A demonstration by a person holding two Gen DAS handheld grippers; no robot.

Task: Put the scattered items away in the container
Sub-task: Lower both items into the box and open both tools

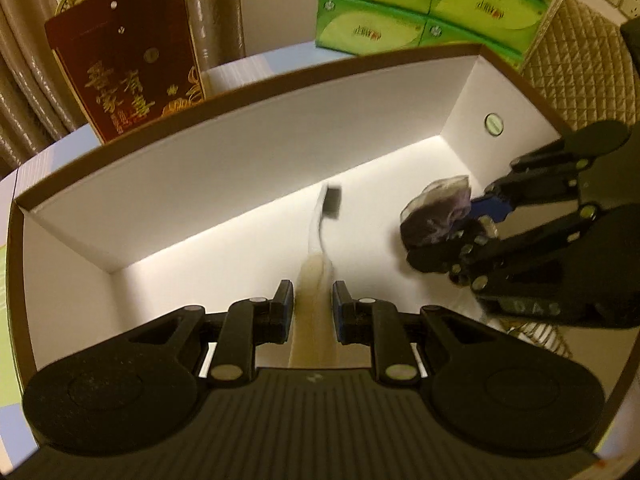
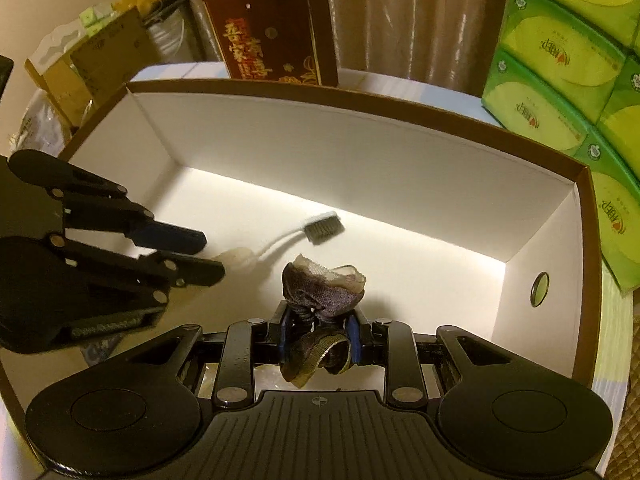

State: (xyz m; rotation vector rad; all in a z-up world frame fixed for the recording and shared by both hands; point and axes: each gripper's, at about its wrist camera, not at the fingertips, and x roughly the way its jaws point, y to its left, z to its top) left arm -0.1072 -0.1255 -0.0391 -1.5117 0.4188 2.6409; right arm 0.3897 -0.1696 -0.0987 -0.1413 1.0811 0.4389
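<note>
White box interior, toothbrush and cloth inside

White cardboard lines the open box [image 2: 320,152], whose rim is brown. Both tools reach into it from above.

The left tool [image 1: 312,300] has its jaws apart, one on either side of the pale handle of a toothbrush [image 1: 326,216]; a gap shows on each side of the handle, so the jaws do not press it. From the right wrist view, the left tool [image 2: 200,256] sits toward the box's left end, and the toothbrush [image 2: 316,230] runs from its tips toward the far wall, dark bristle head pointing away. Whether the brush rests on the box floor or hangs just above it cannot be told; the picture is blurred there.

The right tool [image 2: 318,332] is closed on a crumpled dark purple cloth [image 2: 320,292], which bulges out ahead of the blue pads and hangs a little below them. In the left wrist view the cloth [image 1: 438,210] is held above the box's floor near the right end wall.

Behind the box stand a dark red carton [image 1: 128,52] with gold lettering and stacked green tissue packs [image 2: 560,80].
</note>
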